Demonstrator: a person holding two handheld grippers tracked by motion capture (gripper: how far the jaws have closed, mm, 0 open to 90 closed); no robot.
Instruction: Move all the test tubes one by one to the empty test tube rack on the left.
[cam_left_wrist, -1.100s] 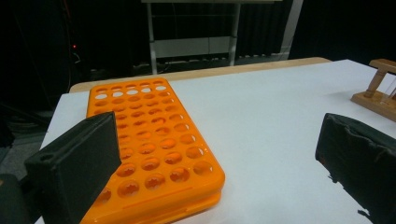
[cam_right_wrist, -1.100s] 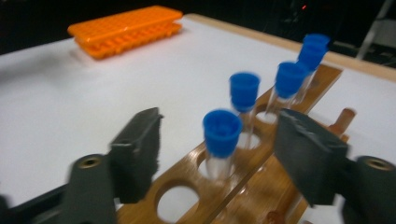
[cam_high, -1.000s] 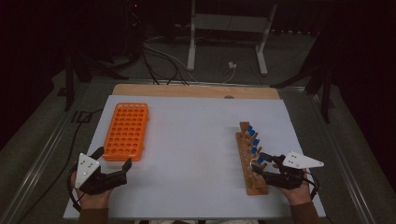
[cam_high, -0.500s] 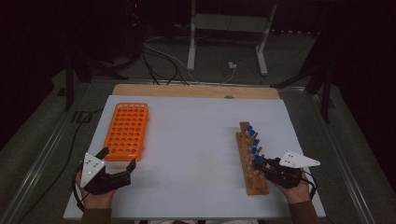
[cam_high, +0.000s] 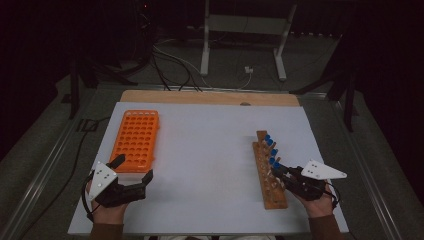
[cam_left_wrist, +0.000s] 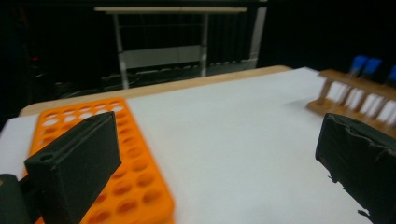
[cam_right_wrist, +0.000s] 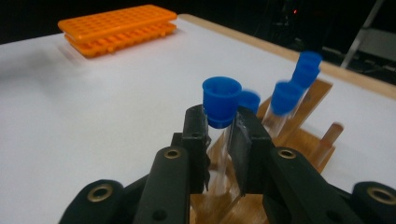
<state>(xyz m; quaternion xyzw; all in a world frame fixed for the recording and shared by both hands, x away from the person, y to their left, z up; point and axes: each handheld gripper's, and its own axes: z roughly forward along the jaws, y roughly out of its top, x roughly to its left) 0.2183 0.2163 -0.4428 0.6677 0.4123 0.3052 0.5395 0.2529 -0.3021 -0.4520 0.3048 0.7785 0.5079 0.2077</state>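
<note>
Blue-capped tube (cam_right_wrist: 220, 122): we see a clear tube with a blue cap standing in the wooden rack (cam_high: 269, 176) at the right of the white tabletop (cam_high: 205, 165), near the rack's middle.
Right tool (cam_right_wrist: 218, 140): its two black jaws press on the tube just under the cap; we judge the grasp made but the tube not yet lifted out.
Left tool (cam_high: 132, 168): it rests low at the near left, jaws wide apart with nothing between them, just in front of the orange rack (cam_high: 136, 140).
Orange rack: we see every hole empty, so no tube has been moved across.
Other tubes (cam_high: 269, 142): several blue caps stand in the wooden rack beyond the gripped one.
Done so far: as we read it, only the first grasp.
Left to do: we judge the lift, the carry to the orange rack, and the same for each remaining tube.
Change from earlier: the right tool's jaws have just been closing, and the tube now sits clamped between them; a second ago they stood wider beside the caps. The left tool sits a little nearer the tabletop's front edge. Both racks lie as before.
</note>
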